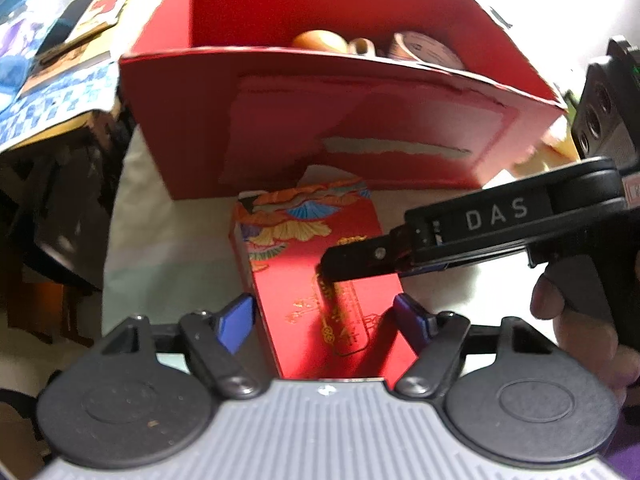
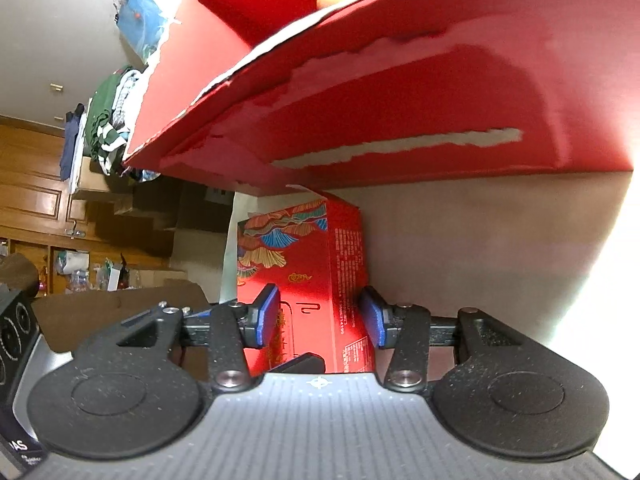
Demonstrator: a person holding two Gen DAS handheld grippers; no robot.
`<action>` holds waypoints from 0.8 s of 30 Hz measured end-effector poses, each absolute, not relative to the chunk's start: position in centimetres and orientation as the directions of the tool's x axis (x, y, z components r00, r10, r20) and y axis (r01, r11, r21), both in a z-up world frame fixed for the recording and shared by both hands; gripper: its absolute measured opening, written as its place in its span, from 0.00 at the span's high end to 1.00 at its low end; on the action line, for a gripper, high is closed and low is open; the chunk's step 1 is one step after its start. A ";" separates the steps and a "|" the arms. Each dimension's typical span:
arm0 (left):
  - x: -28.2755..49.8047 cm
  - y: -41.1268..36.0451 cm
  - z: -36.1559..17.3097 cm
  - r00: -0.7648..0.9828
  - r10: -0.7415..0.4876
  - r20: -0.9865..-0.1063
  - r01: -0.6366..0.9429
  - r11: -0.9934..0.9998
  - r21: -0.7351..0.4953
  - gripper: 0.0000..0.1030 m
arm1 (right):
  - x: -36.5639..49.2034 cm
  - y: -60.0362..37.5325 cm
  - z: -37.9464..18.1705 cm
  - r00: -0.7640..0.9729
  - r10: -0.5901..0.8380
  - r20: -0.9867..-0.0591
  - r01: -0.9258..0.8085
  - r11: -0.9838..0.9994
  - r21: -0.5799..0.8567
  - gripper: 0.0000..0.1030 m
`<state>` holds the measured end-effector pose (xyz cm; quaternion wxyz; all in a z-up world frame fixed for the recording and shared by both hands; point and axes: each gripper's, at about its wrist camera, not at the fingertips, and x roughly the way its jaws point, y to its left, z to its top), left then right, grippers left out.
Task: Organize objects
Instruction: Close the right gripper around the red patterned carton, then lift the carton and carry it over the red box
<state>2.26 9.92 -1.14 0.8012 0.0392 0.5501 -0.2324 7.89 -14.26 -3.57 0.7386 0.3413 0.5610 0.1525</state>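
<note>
On the pale bench (image 1: pixel 168 240), a small red carton (image 1: pixel 320 280) printed with fans and gold script lies flat, its far end at 12 o'clock just in front of a big red box (image 1: pixel 340 120). The box is open at the top; an orange round thing (image 1: pixel 316 40) and a roll (image 1: pixel 424 50) show over its rim, and its front wall bears torn pale strips.

In the left wrist view, the left gripper (image 1: pixel 324 320) straddles the near end of the carton, blue fingers (image 1: pixel 236 324) spread to either side with a gap to the carton's edges, so it is released. The right gripper (image 1: pixel 352 258), marked DAS, comes in from 3 o'clock and lies over the carton's top; a hand (image 1: pixel 568 320) holds its grip at 4 o'clock.

In the right wrist view, the right gripper (image 2: pixel 320 318) has the carton (image 2: pixel 316 272) between its fingers (image 2: pixel 266 316); they stand close to the carton's sides, but whether they press it cannot be told. The big box (image 2: pixel 400 100) looms overhead from 10 to 2 o'clock. Shelves with folded clothes (image 2: pixel 108 120) stand at 9 o'clock.
</note>
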 end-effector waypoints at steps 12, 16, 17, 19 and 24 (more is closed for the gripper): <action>0.4 1.6 0.3 0.213 -0.365 -0.906 0.633 0.758 -0.156 0.26 | 2.6 -20.8 -2.3 0.367 0.553 -0.748 0.247 0.718 0.651 0.53; -0.7 -2.3 0.6 0.200 -0.384 -0.902 0.705 0.695 -0.139 0.26 | 0.2 -23.7 -2.0 0.408 0.518 -0.752 0.301 0.701 0.647 0.53; -1.0 -3.2 0.7 0.197 -0.389 -0.900 0.722 0.678 -0.135 0.26 | -0.4 -24.5 -2.0 0.418 0.510 -0.752 0.315 0.695 0.646 0.53; -1.5 -5.0 1.1 0.191 -0.405 -0.894 0.754 0.643 -0.130 0.26 | -1.6 -25.9 -1.7 0.440 0.492 -0.751 0.340 0.683 0.646 0.53; -2.6 -9.6 2.3 0.188 -0.448 -0.874 0.824 0.556 -0.108 0.26 | -4.7 -29.4 -0.6 0.511 0.434 -0.742 0.380 0.660 0.648 0.53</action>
